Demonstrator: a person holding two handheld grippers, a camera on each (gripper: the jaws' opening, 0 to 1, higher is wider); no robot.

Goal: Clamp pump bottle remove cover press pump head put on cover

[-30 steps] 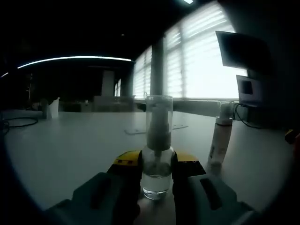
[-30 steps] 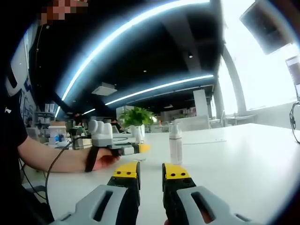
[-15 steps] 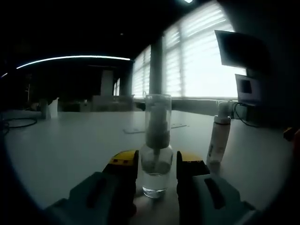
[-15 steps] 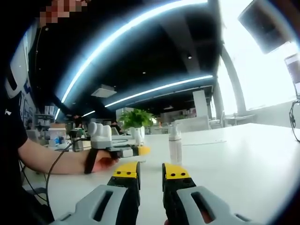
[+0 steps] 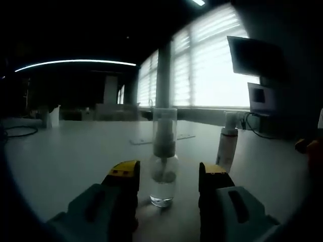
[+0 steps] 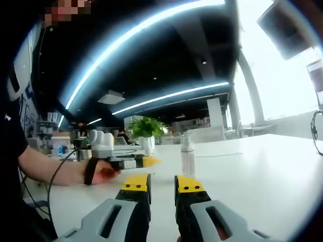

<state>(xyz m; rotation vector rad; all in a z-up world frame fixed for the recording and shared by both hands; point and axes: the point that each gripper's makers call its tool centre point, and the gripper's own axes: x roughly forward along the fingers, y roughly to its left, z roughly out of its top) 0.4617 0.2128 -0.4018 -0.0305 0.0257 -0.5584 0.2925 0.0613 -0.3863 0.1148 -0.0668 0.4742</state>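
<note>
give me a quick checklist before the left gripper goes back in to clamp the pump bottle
1. Left gripper jaws open wide enough: ok, gaps show on both sides of the bottle.
2. Pump bottle upright on the table: ok.
3. Bottle between the jaws: ok.
4. Clear cover on the pump head: ok, not yet removed.
5. Right gripper free for the cover: ok, jaws hold nothing.
6. White tube clear of the approach: ok, it stands apart on the right.

Left gripper view sat low over table (image 5: 60, 156), close behind bottle (image 5: 163, 166), faced windows. Right gripper view sat low too, farther back, faced across table toward left gripper (image 6: 144, 162). Shared: table, white tube (image 5: 226, 148) (image 6: 188, 157).
</note>
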